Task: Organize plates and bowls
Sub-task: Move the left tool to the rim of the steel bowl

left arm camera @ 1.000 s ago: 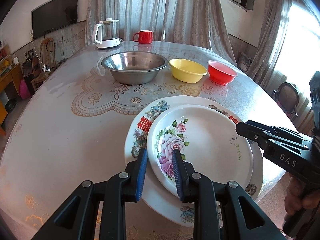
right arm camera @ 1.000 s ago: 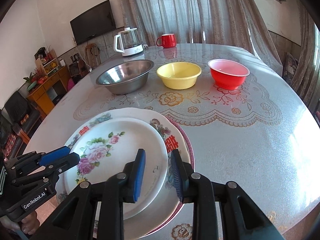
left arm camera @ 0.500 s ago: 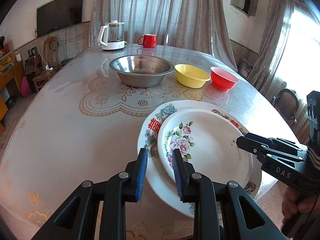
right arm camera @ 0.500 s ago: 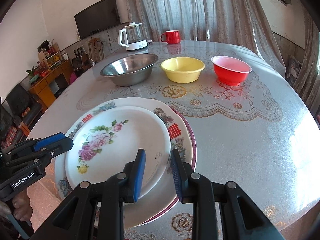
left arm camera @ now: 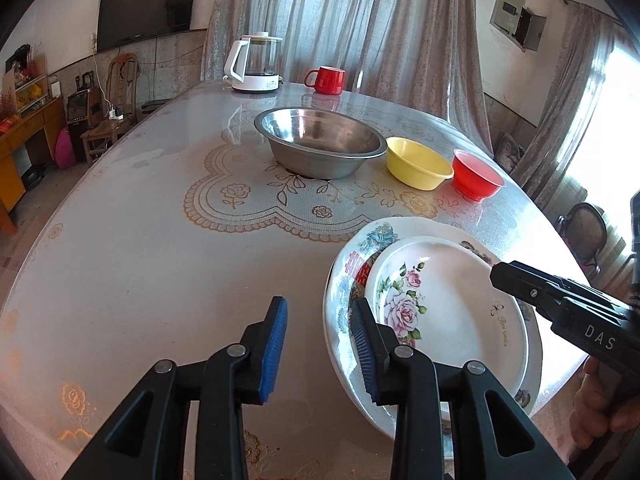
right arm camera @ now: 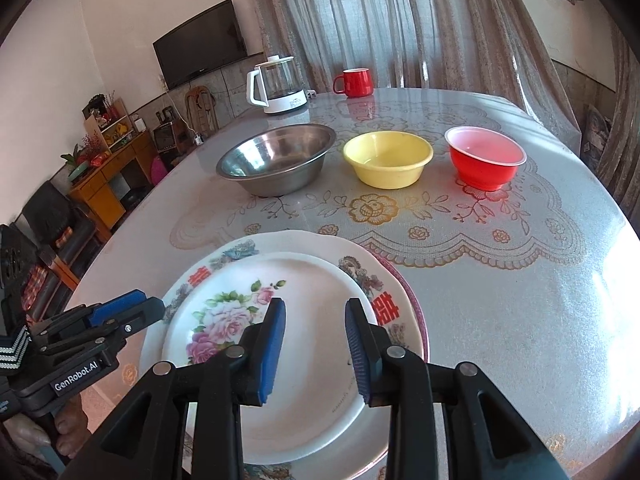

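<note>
Both grippers hover at the stacked plates point(right arm camera: 304, 380) – left gripper point(left arm camera: 320, 346) and right gripper point(right arm camera: 314, 344) jaws just opening, fingers apart, gripping nothing

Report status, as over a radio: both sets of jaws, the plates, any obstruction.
Left gripper and right gripper: jaws just opening, nothing held. Rose plate stacked on larger plate. Three bowls apart, unstacked. No obstruction seen.

Kettle point(left arm camera: 256, 65) and red mug point(left arm camera: 326, 79) near each other at counter's point(left arm camera: 140, 240) far edge. TV point(left arm camera: 146, 8) on wall, curtains point(left arm camera: 340, 20) behind, wooden cabinet point(right arm camera: 108, 176) to the left.
</note>
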Motion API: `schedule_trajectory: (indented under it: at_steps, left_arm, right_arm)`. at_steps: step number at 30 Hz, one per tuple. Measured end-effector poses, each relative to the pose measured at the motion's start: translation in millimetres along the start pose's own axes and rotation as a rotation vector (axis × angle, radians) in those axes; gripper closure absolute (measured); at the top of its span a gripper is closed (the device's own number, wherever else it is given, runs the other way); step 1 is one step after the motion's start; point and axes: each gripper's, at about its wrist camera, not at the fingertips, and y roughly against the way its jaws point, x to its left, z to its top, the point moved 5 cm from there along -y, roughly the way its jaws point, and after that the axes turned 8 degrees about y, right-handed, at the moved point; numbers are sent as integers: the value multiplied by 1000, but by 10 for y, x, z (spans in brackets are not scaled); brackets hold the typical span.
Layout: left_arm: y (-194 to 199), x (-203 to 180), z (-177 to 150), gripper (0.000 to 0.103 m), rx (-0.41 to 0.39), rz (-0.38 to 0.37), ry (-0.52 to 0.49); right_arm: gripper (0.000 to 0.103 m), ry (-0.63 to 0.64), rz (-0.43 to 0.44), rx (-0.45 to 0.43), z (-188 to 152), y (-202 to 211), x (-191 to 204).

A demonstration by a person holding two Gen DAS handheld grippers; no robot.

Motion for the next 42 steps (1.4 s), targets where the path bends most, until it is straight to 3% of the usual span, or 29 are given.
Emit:
schedule_trajectory:
  at_steps: [16,42]
  left_arm:
    - [-57,109,114,62,4,72,22]
    - [-323,230,328,45,40,97,49]
  right_arm:
    - [71,-54,53,41,146,-211,-5]
    - [71,-121,92,87,428,-584,-133]
